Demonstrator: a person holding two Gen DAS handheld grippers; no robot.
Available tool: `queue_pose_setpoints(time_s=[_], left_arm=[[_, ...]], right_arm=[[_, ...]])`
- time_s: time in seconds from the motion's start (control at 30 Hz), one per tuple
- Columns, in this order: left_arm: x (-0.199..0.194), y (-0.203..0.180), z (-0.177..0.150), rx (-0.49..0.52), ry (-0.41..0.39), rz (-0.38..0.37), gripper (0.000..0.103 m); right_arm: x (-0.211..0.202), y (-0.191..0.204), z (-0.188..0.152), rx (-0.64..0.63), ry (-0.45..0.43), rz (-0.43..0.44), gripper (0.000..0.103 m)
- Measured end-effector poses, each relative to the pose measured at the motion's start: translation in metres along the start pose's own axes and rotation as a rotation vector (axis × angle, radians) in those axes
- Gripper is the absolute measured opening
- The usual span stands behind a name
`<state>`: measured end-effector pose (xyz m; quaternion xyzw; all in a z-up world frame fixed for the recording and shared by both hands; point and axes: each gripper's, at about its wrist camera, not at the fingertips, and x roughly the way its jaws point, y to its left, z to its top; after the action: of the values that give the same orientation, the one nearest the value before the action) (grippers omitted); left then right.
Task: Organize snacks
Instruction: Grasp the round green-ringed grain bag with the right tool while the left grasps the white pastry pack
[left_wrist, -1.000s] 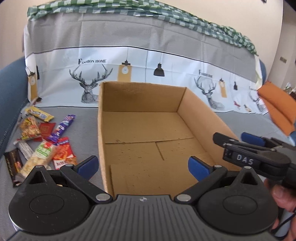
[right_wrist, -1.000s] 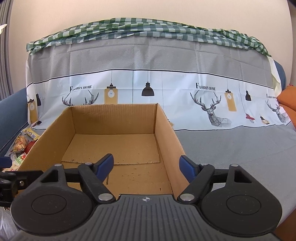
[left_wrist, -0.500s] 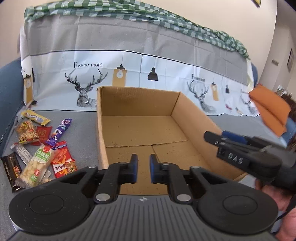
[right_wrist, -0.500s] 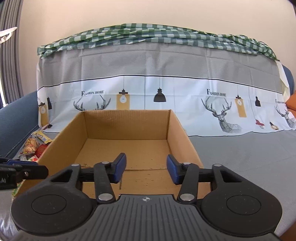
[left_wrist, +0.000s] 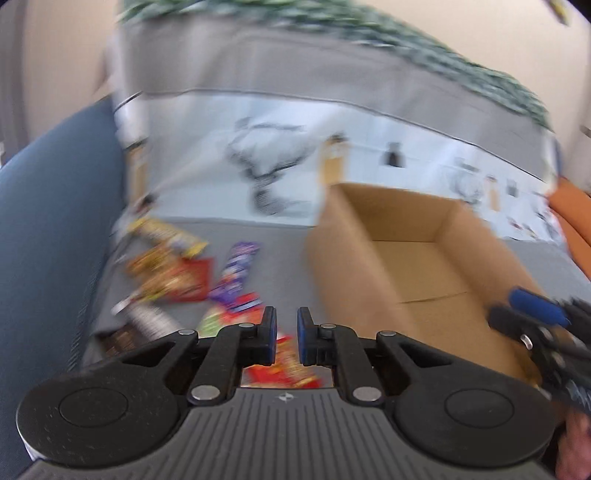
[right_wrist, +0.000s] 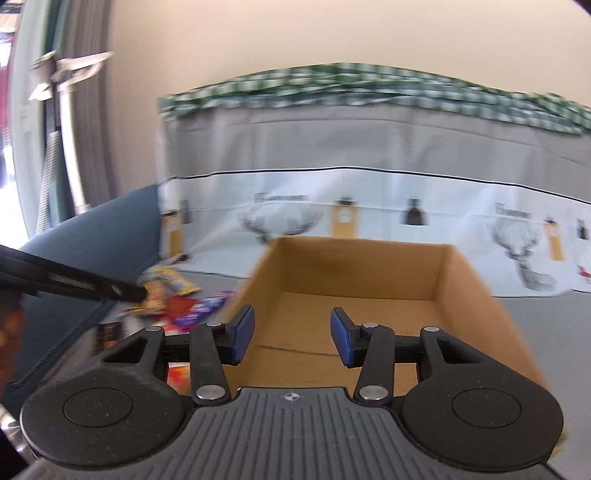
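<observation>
An open cardboard box (left_wrist: 417, 258) stands on the grey cloth, with nothing visible inside; it also shows in the right wrist view (right_wrist: 354, 306). Several snack packets (left_wrist: 184, 273) lie in a loose pile left of the box, blurred by motion, and show in the right wrist view (right_wrist: 173, 295) too. My left gripper (left_wrist: 283, 334) hangs above the near packets with its jaws almost closed and nothing between them. My right gripper (right_wrist: 291, 338) is partly open and empty over the box's near left part. The right gripper also shows at the right edge of the left wrist view (left_wrist: 543, 325).
A blue sofa arm (left_wrist: 48, 236) borders the left side. A deer-print cloth (right_wrist: 369, 206) covers the backrest behind the box. An orange cushion (left_wrist: 572, 206) lies far right.
Both views have swung left, toward the snack pile. The left jaws stay nearly closed as half a second ago. The right jaws have narrowed a little more.
</observation>
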<state>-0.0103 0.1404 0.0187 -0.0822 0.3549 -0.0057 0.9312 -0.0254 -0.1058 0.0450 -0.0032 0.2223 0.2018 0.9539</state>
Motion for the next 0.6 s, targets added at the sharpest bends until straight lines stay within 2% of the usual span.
queue_pose_setpoints(time_s=[0.07, 0.13, 0.17, 0.2, 0.4, 0.5, 0.6], left_arm=[[0.001, 0.02, 0.002, -0.074, 0.007, -0.007, 0.015], [0.0, 0.034, 0.001, -0.114, 0.007, -0.018, 0.027], [0.0, 0.038, 0.0, -0.116, 0.009, -0.009, 0.041], [-0.001, 0.041, 0.0, -0.114, 0.01, 0.01, 0.045], [0.003, 0.068, -0.006, -0.126, 0.008, 0.081, 0.045], [0.008, 0.08, -0.011, -0.143, 0.017, 0.094, 0.044], [0.019, 0.085, -0.015, -0.144, 0.04, 0.072, 0.043]], right_arm=[[0.003, 0.022, 0.001, -0.021, 0.004, 0.053, 0.05], [0.006, 0.045, 0.003, -0.043, 0.002, 0.102, 0.054], [0.006, 0.056, 0.004, -0.051, 0.001, 0.126, 0.056], [0.008, 0.067, 0.004, -0.062, 0.003, 0.145, 0.059], [0.035, 0.117, -0.008, -0.106, 0.099, 0.212, 0.062], [0.054, 0.131, -0.023, -0.118, 0.168, 0.223, 0.062], [0.071, 0.14, -0.038, -0.148, 0.225, 0.192, 0.069]])
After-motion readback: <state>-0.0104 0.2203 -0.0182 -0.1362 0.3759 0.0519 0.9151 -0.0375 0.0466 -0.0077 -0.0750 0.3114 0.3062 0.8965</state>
